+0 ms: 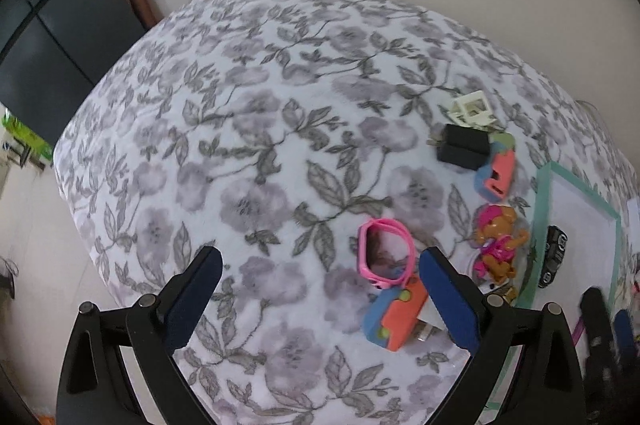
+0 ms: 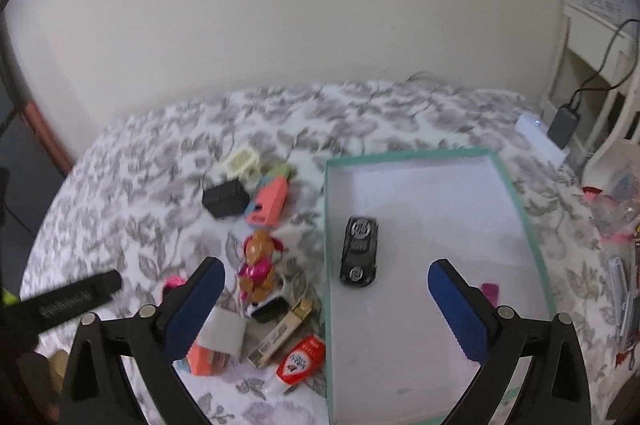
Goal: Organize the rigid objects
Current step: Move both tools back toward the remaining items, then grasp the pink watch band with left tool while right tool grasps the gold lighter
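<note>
A teal-rimmed white box (image 2: 516, 197) lies on the floral bedspread (image 1: 248, 145), with a black toy car (image 2: 359, 251) inside near its left wall. My right gripper (image 2: 326, 309) hangs open over the box's near end, nothing between its fingers. Left of the box lie a brown and pink toy figure (image 2: 258, 267), an orange and blue block (image 2: 269, 206), a black cube (image 2: 225, 199) and cream frames (image 2: 242, 161). My left gripper (image 1: 320, 299) is open low over the bed, with a pink band (image 1: 386, 252) and another orange and blue block (image 1: 396, 319) just inside its right finger (image 1: 448, 301).
Near the box's front left corner lie a red and white tube (image 2: 301, 363), a small carton (image 2: 280, 333), a grey card (image 2: 222, 335) and a black oval piece (image 2: 269, 308). A white shelf with a charger and cable (image 2: 564, 121) stands at right. A wall rises behind the bed.
</note>
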`<state>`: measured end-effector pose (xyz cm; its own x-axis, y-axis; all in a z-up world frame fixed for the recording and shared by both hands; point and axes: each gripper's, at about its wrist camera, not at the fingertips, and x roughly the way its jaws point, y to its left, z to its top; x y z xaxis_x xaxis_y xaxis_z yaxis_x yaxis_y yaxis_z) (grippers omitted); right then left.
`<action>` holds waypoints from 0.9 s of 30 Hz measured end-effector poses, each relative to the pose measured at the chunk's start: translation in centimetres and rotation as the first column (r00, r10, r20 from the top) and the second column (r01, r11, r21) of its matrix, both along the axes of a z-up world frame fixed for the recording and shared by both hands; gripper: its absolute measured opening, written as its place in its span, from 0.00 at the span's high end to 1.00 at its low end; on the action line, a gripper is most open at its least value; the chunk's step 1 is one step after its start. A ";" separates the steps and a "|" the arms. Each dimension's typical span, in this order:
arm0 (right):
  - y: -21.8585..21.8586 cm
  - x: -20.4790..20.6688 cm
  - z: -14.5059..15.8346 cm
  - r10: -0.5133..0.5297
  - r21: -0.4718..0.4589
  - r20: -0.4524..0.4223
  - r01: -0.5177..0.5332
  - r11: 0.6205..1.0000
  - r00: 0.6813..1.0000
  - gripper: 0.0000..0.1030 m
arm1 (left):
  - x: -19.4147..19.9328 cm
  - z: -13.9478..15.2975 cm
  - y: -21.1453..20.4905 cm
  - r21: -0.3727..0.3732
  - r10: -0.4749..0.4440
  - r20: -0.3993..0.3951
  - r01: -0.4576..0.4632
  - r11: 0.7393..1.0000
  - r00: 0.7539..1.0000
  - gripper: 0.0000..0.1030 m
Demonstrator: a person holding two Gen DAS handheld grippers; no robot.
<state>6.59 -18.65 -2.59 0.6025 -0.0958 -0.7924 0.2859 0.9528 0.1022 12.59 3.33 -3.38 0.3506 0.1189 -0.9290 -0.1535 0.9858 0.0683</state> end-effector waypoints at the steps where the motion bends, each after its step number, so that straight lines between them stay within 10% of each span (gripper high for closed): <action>1: 0.0 0.1 -0.4 0.008 0.012 -0.012 -0.008 1.000 1.000 0.04 | 0.0 -0.4 0.3 -0.007 0.009 -0.010 -0.009 1.000 1.000 0.04; 27: 2.8 2.5 -8.4 0.136 0.182 -0.241 -0.093 0.979 0.961 0.63 | 2.2 -8.1 1.6 -0.063 0.050 -0.152 -0.060 0.996 0.987 0.07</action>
